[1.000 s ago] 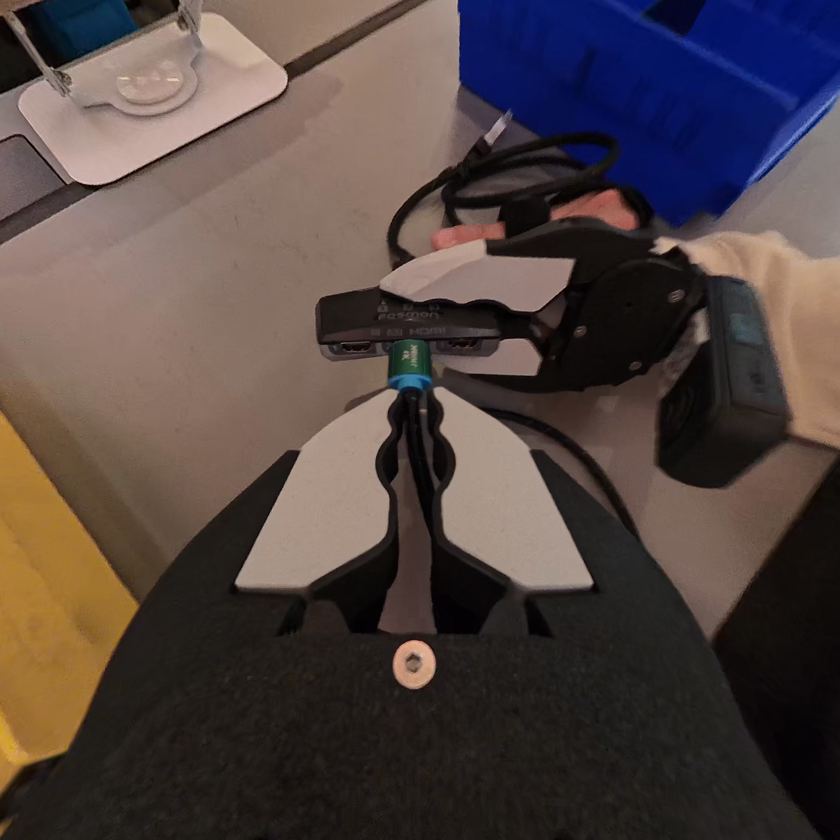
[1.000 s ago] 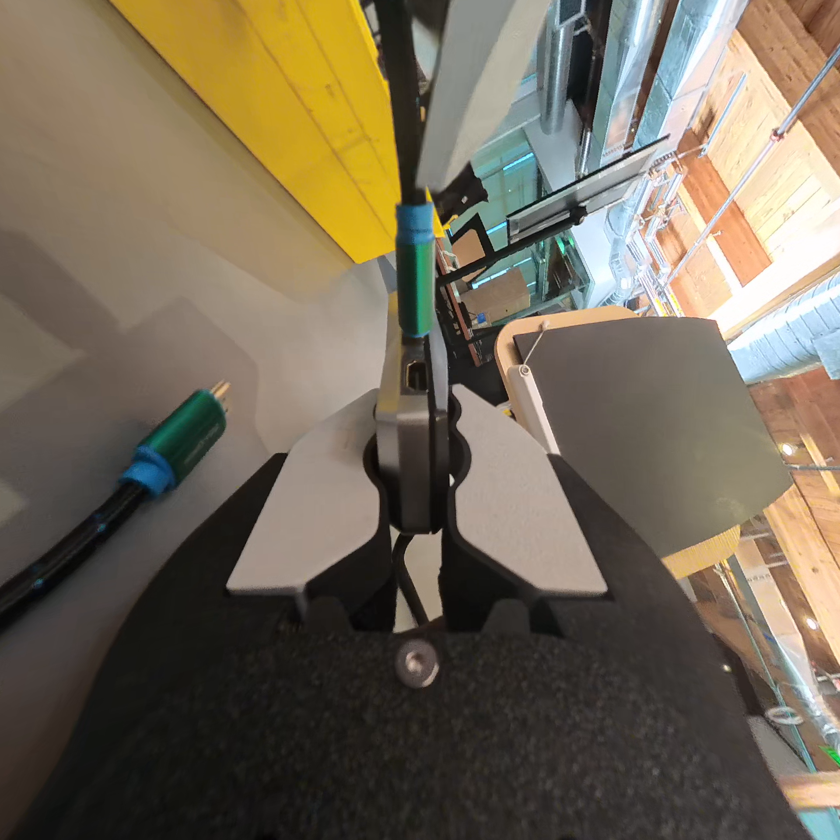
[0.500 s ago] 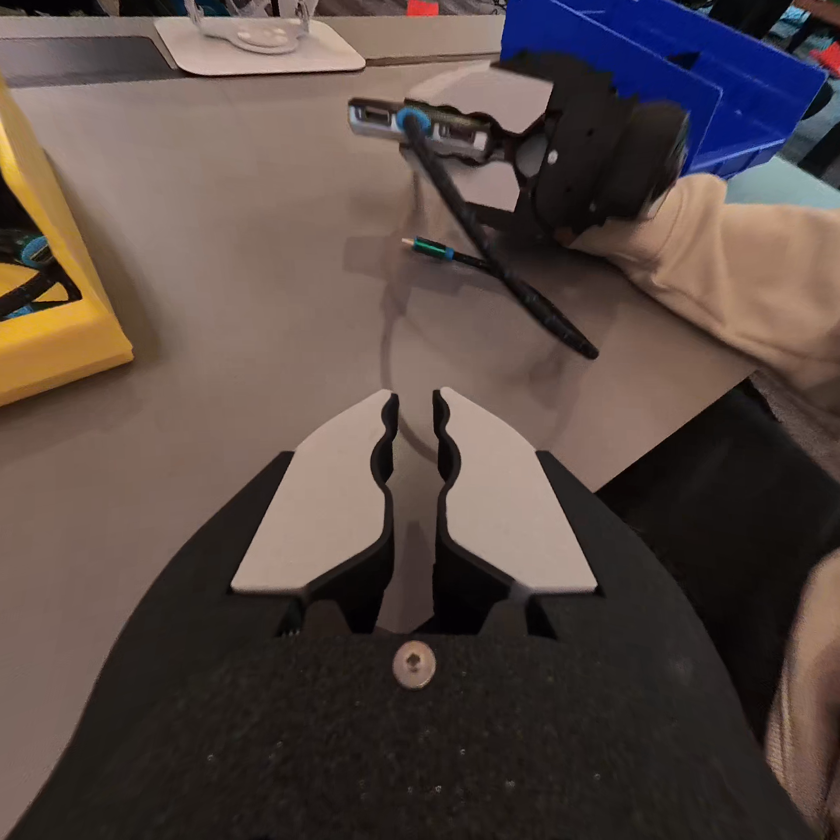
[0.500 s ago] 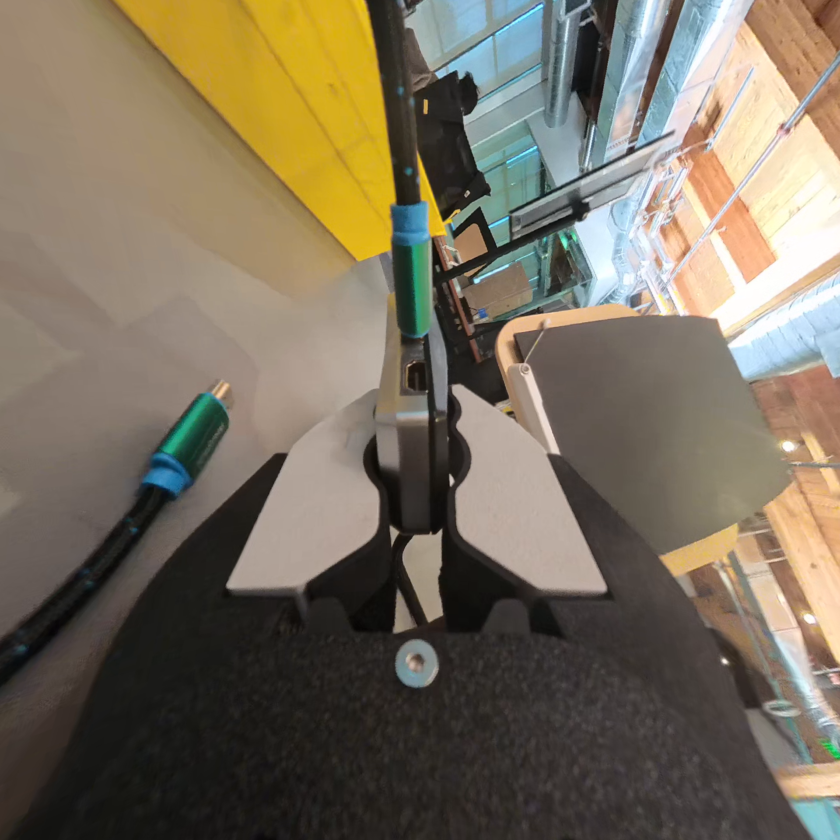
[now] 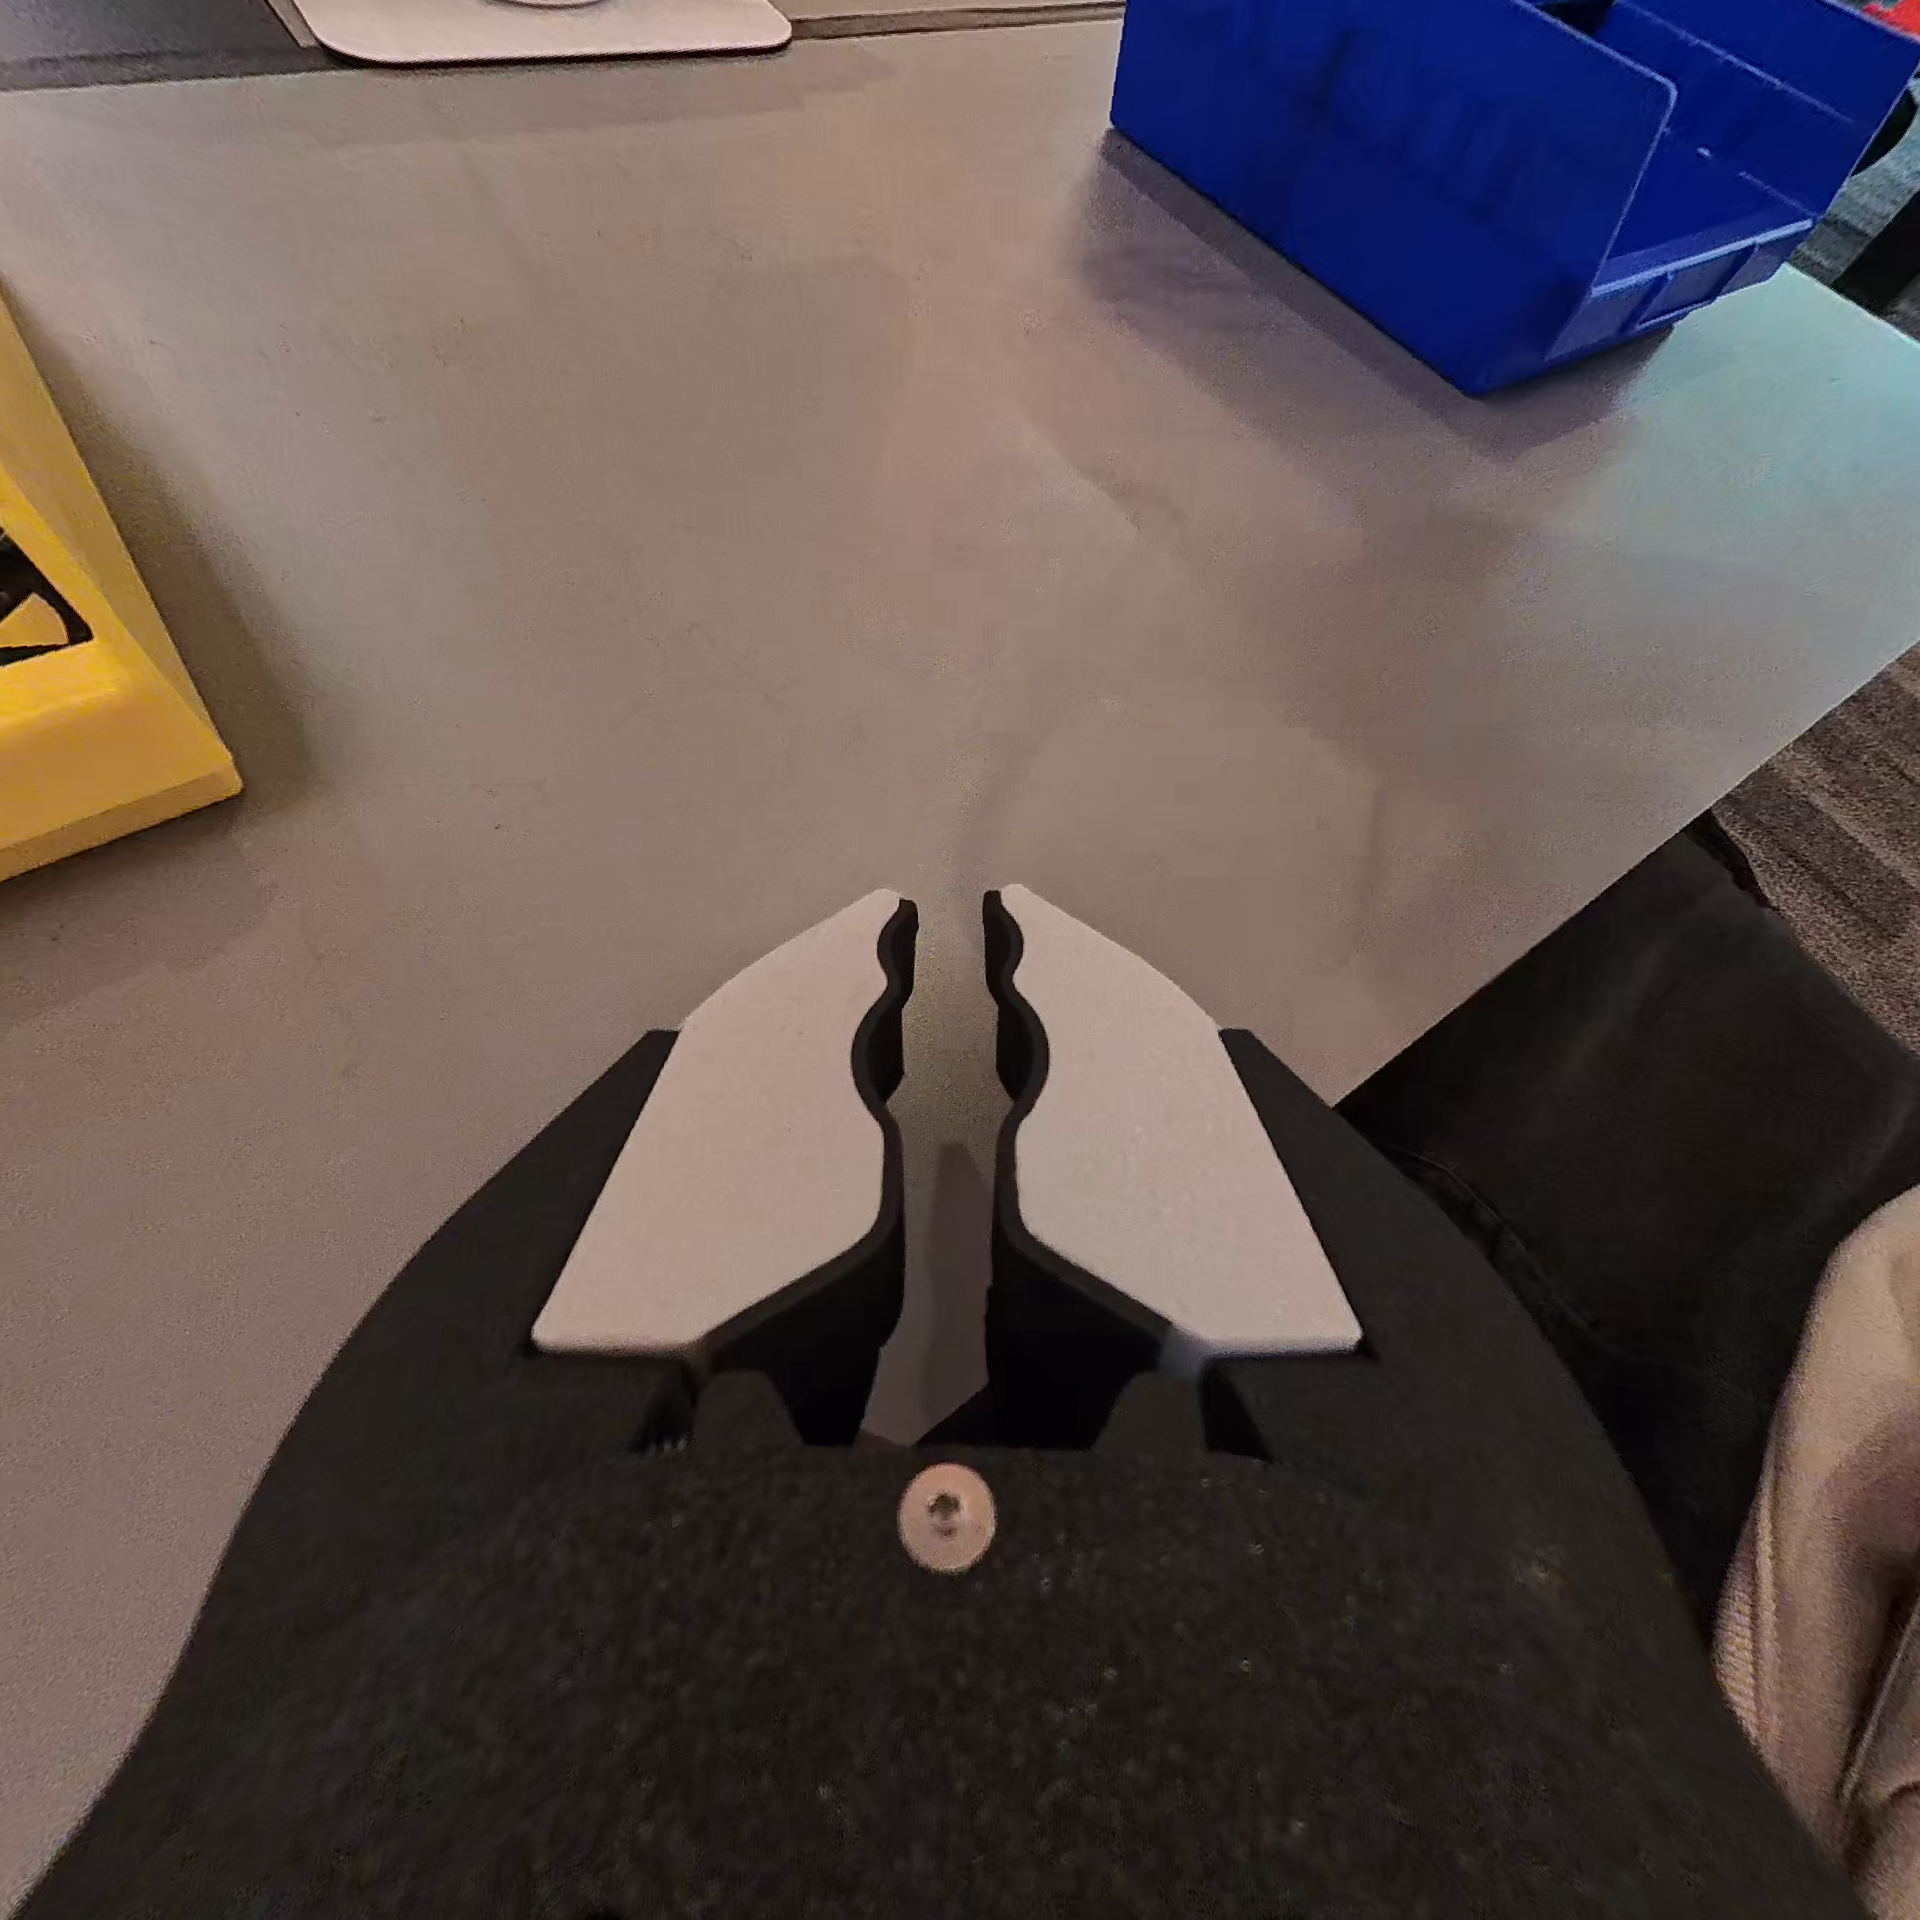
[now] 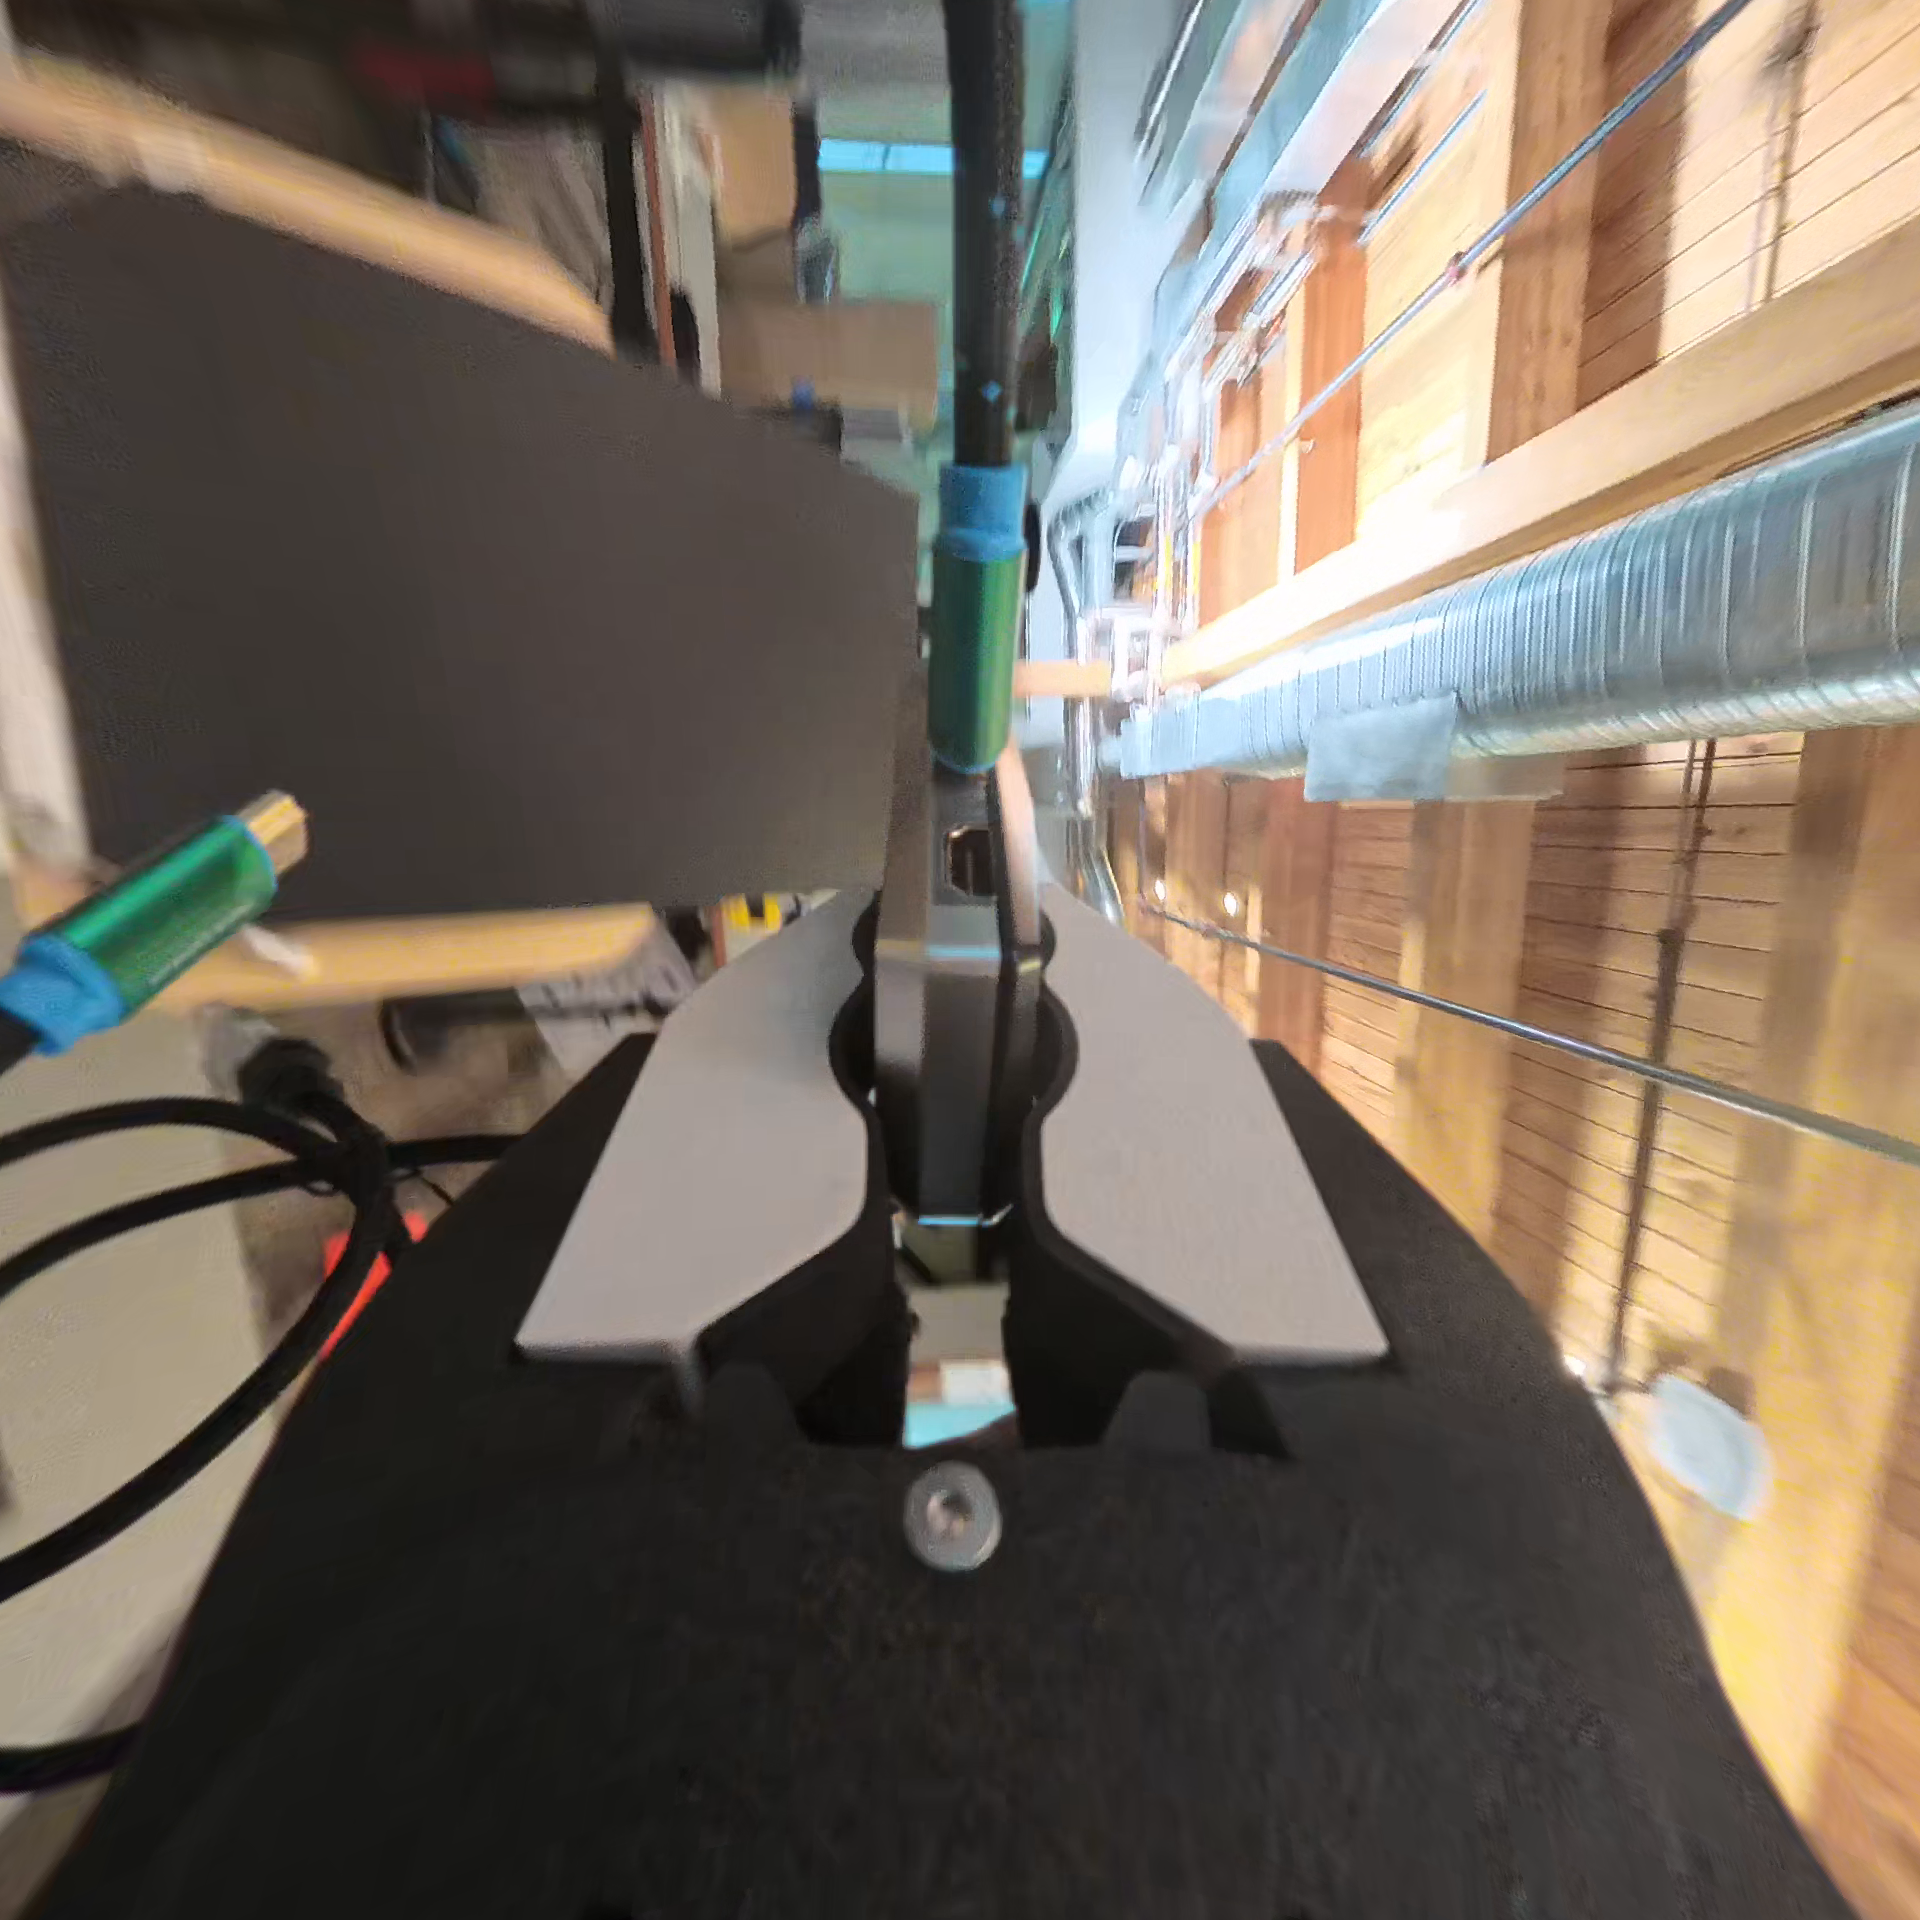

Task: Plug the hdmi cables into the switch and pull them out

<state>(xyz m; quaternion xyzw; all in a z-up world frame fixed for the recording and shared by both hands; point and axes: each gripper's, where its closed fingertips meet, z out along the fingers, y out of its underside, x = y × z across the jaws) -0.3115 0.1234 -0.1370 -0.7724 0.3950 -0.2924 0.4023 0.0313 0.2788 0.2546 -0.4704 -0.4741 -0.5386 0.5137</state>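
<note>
On the grey table [image 5: 727,436], left wrist view: the surface ahead of the fingers is bare, and nothing of the task lies on it in this view.
Left gripper [image 5: 950,906]: it hangs above the near part of the table; its two pale fingers [image 5: 748,1153] stand a narrow gap apart with nothing between them.
Blue bin [image 5: 1475,177]: it stands at the far right of the table, near the table's right edge.
Yellow bin [image 5: 94,727]: it sits at the left border, only one corner of it showing.
White base plate [image 5: 540,16]: flat, at the far edge of the table and cut off by the top border.
Sleeve [image 5: 1829,1538]: beige cloth at the lower right, beside the gripper body.
Right gripper [image 6: 954,904]: its fingers are clamped on the switch [image 6: 940,1039], which stands edge-on between them and reaches out past their tips.
Empty port [image 6: 968,854]: an open socket on the switch's exposed edge, just beyond the fingertips.
Plugged cable [image 6: 977,260]: its green plug [image 6: 971,665], with a blue collar behind, is seated in the switch past the empty port; the black cord runs straight on to the top border.
Loose plug [image 6: 166,914]: a second green plug with a blue collar, at the left, apart from the switch, its metal tip bare.
Black cords [image 6: 260,1195]: thin loops at the lower left.
Background, right wrist view: blurred and turned sideways, showing timber, a silver duct [image 6: 1558,644] and a dark panel [image 6: 416,571].
</note>
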